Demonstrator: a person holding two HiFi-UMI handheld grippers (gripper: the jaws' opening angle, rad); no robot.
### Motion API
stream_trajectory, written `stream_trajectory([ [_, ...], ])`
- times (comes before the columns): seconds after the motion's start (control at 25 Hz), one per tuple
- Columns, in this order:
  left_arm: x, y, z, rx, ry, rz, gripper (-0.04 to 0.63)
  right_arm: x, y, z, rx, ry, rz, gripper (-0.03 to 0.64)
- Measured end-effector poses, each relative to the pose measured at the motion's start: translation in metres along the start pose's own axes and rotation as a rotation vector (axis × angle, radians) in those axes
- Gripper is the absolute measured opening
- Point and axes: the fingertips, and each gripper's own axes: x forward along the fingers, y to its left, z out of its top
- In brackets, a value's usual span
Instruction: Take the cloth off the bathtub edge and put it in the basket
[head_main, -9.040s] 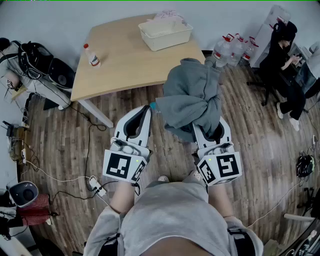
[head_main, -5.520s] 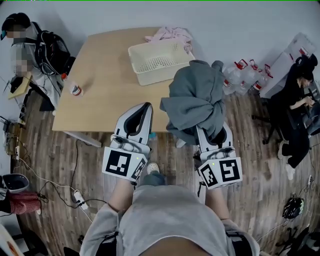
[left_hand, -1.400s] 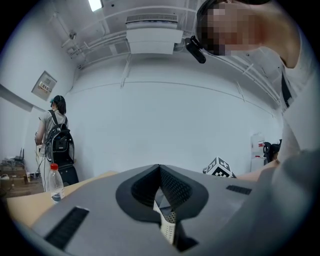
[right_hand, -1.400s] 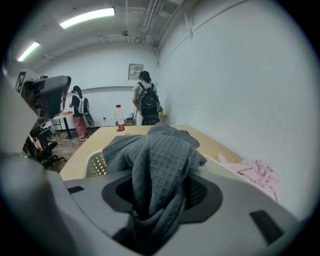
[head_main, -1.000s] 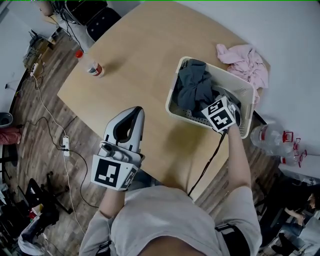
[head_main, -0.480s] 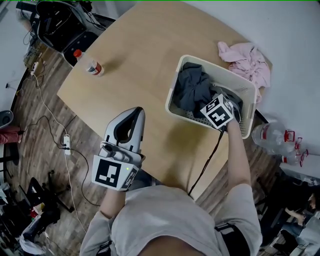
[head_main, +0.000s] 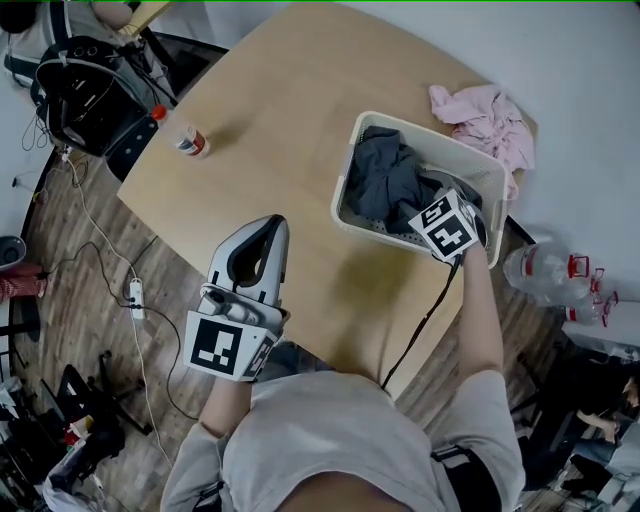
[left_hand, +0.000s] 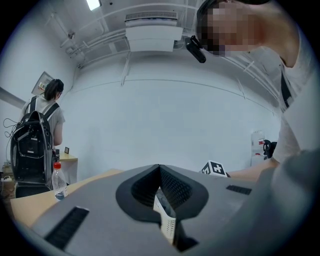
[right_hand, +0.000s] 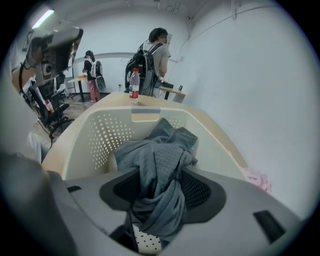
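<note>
A grey cloth (head_main: 385, 175) lies bunched in the cream perforated basket (head_main: 420, 125) on the wooden table. My right gripper (head_main: 428, 197) reaches into the basket from its near right side. In the right gripper view the cloth (right_hand: 155, 150) still trails from the basket (right_hand: 95, 130) down through the gap of the right gripper (right_hand: 157, 177), whose jaws are opening and stand wide. My left gripper (head_main: 271, 222) hovers over the table's near edge, left of the basket, shut with nothing in it. The left gripper view shows the left gripper (left_hand: 160, 168) with its jaw tips together.
A pink cloth (head_main: 485, 115) lies on the table behind the basket. A small bottle (head_main: 186, 140) stands at the table's left side. Water jugs (head_main: 552, 272) sit on the floor at right. A backpack (head_main: 85, 85) rests far left. A person with a backpack (right_hand: 152, 50) stands beyond the table.
The cloth came from hanging in the right gripper over the floor into the basket. In the last second the right gripper drew back slightly to the right; the left gripper stayed put.
</note>
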Motion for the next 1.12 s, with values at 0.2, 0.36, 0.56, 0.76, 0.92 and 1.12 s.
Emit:
stream_trajectory([
  [0.2, -0.004, -0.010, 0.009, -0.004, -0.036, -0.056, -0.003, -0.041, 0.001, 0.022, 0.145, -0.150, -0.029, 0.188],
  [0.36, -0.010, -0.018, 0.020, -0.003, -0.070, -0.104, -0.003, -0.077, 0.003, 0.038, 0.274, -0.282, -0.085, 0.021],
  [0.56, -0.021, -0.024, 0.031, -0.005, -0.105, -0.160, -0.003, -0.114, 0.021, 0.051, 0.423, -0.425, -0.121, 0.009],
  [0.76, -0.036, -0.029, 0.037, 0.000, -0.123, -0.215, -0.003, -0.143, 0.045, 0.053, 0.515, -0.500, -0.190, 0.009],
  [0.92, -0.050, -0.033, 0.040, 0.004, -0.128, -0.264, -0.003, -0.165, 0.069, 0.054, 0.568, -0.537, -0.246, 0.009],
  [1.12, -0.067, -0.041, 0.042, 0.005, -0.134, -0.333, -0.003, -0.191, 0.100, 0.057, 0.617, -0.581, -0.299, 0.009],
])
